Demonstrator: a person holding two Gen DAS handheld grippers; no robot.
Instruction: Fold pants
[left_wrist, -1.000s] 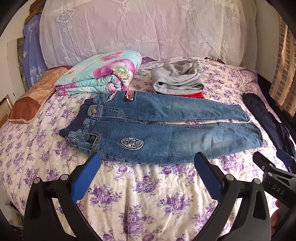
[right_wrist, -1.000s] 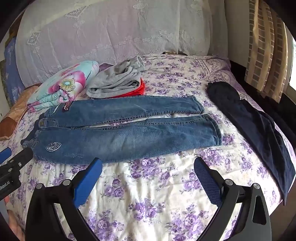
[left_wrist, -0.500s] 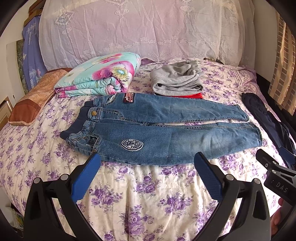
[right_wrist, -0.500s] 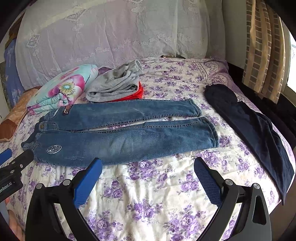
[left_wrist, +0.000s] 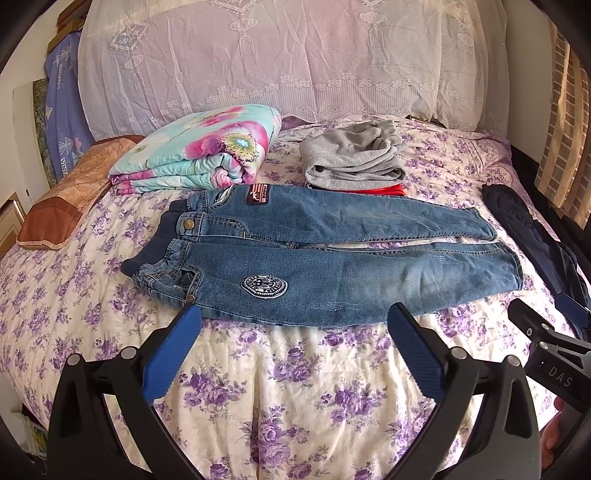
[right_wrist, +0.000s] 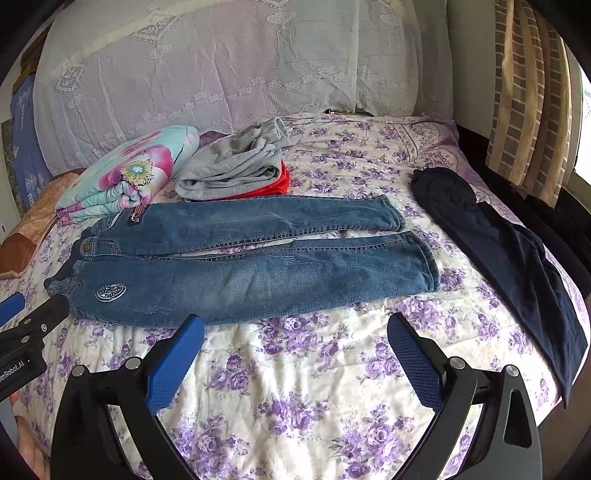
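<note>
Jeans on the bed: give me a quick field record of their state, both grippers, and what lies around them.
jeans: flat on the floral bedspread, unfolded, legs side by side, waist toward the left
left gripper: open, above the bedspread near the jeans' near edge, holding nothing
right gripper: open, empty, short of the leg cuffs
behind jeans: folded grey garment on a red one; folded floral quilt
right of jeans: dark navy garment, laid out, apart from the jeans

Red garment (left_wrist: 384, 191) mostly hidden under grey clothes (left_wrist: 351, 157).
</note>
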